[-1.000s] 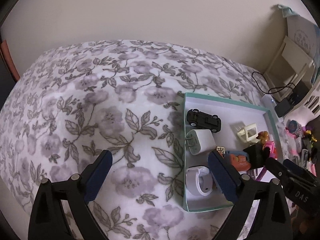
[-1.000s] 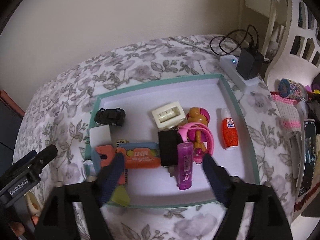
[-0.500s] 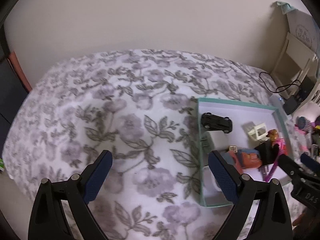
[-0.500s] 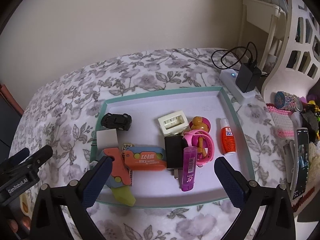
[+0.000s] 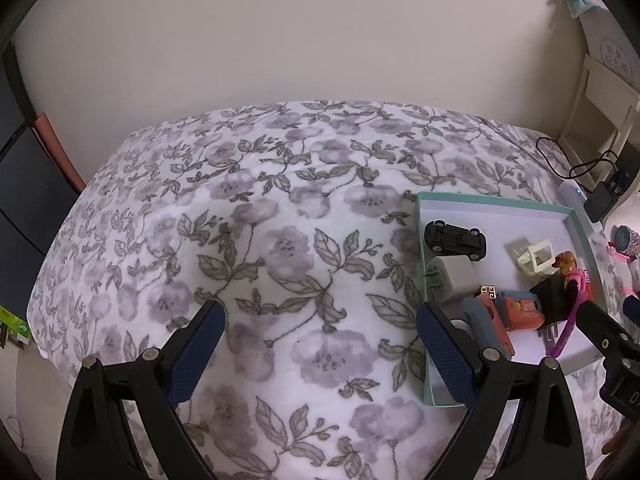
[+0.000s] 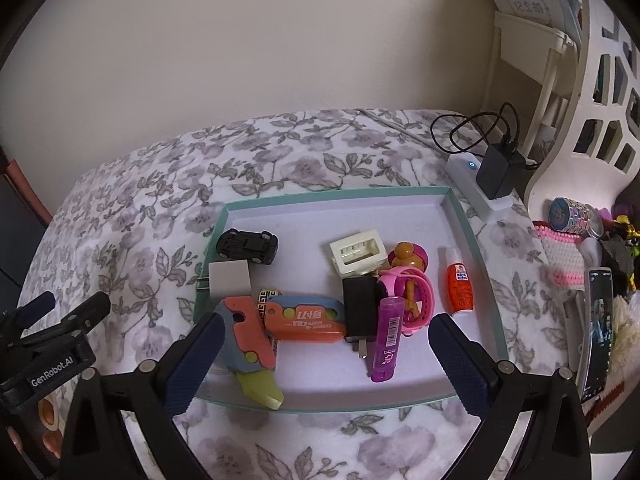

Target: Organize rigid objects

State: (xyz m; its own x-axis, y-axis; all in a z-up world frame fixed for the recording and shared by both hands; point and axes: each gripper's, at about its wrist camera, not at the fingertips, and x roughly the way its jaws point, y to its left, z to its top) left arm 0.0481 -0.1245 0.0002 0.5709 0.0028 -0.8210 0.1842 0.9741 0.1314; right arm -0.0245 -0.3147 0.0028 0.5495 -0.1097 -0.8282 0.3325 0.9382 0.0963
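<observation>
A teal-rimmed tray (image 6: 476, 248) lies on the floral bedspread and holds several small items: a black toy car (image 6: 248, 245), a white charger cube (image 6: 230, 280), an orange box cutter (image 6: 306, 320), a black adapter (image 6: 360, 308), a purple tube (image 6: 387, 338), a pink watch (image 6: 412, 296) and an orange-capped bottle (image 6: 459, 286). My right gripper (image 6: 324, 330) hovers open above the tray's near side with nothing between its fingers. My left gripper (image 5: 320, 320) stands open over the bare bedspread left of the tray (image 5: 426, 376), where the toy car (image 5: 454, 236) also shows.
A white power strip with a black adapter (image 6: 498, 170) and cable sits beyond the tray's far right corner. A phone (image 6: 598, 332), a pink knitted item (image 6: 562, 258) and a white shelf (image 6: 600, 80) crowd the right side. A wall rises behind the bed.
My right gripper opened wider and drew up and back from the tray, leaving the purple tube lying there. My left gripper tilted up, showing more wall and bedspread.
</observation>
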